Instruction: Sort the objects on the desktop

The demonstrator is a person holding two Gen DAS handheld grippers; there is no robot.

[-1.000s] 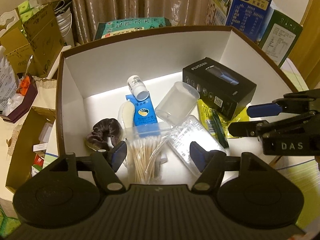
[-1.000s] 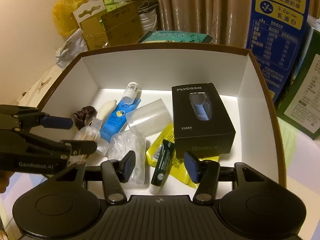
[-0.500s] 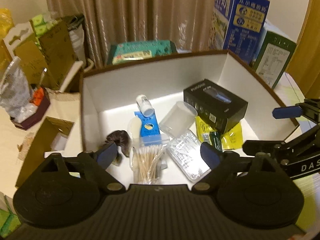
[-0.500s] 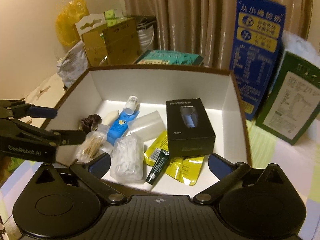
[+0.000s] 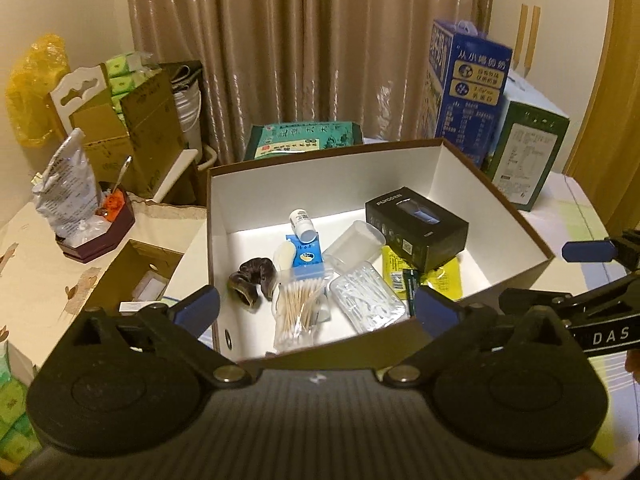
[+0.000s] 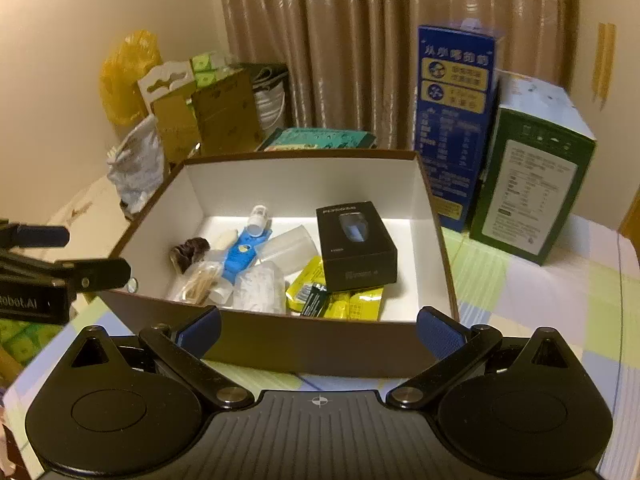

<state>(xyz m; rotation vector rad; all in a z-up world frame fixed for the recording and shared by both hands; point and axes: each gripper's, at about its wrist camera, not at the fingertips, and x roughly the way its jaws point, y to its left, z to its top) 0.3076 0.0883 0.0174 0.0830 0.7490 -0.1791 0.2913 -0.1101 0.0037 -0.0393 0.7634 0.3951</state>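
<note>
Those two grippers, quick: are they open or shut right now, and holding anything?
Left gripper: open, fingers spread wide, holding nothing.
Right gripper: open, fingers spread wide, holding nothing.

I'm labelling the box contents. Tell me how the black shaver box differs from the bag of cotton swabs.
The black shaver box is rigid, opaque and printed; the bag of cotton swabs is soft and clear, showing its sticks. The shaver box lies toward the storage box's far right; the swab bag sits against its near wall. The shaver box looks bulkier. Both rest on the white floor, ungripped.
</note>
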